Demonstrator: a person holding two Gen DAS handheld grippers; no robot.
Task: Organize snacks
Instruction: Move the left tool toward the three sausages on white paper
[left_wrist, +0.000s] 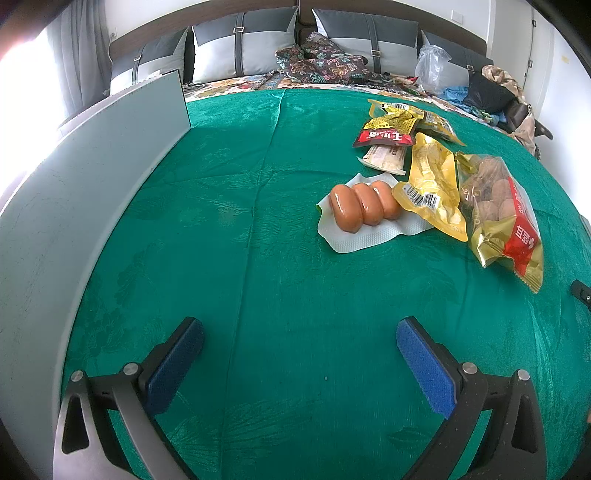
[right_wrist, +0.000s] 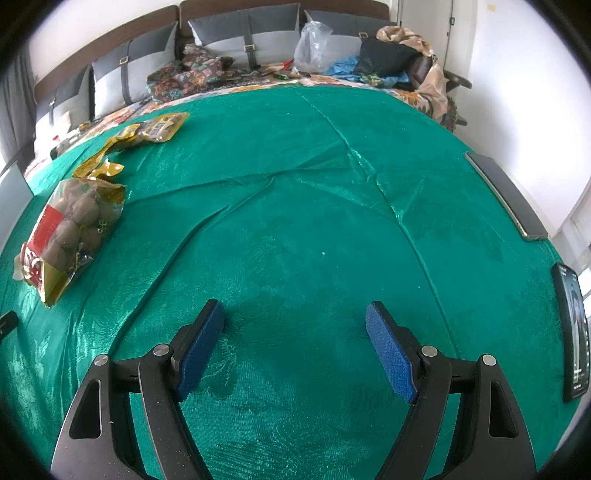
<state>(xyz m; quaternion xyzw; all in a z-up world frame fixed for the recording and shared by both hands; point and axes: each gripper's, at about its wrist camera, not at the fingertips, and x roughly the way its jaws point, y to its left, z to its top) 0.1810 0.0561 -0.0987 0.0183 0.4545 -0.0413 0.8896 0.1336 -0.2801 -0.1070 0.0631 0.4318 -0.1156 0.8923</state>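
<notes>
Both claws hang wide open with nothing between the blue pads: left claw (left_wrist: 300, 334) and right claw (right_wrist: 294, 315) each hover over bare green cloth (left_wrist: 258, 258), pointing down at a slant.

Out from the left claw, up and to the right, sits the snack pile. Nearest is the sausage pack (left_wrist: 364, 208), three plump sausages on a white backing, lying flat. Just to its right, and overlapping its edge, is a yellow packet (left_wrist: 434, 184) with a barcode showing. Beside that, the gold bag of walnuts (left_wrist: 498, 210) with a red label. Farther back, a red-and-yellow packet (left_wrist: 388, 131) rests on a pale wrapped bar (left_wrist: 384, 158), with more yellow wrappers behind.

Along the left edge stands a grey panel (left_wrist: 92, 177), upright.

From the right wrist view, the walnut bag lies well off to the left, and a dark phone (right_wrist: 572, 336) rests at the far right edge of the cloth. Cushions (right_wrist: 255, 33) line the back.
</notes>
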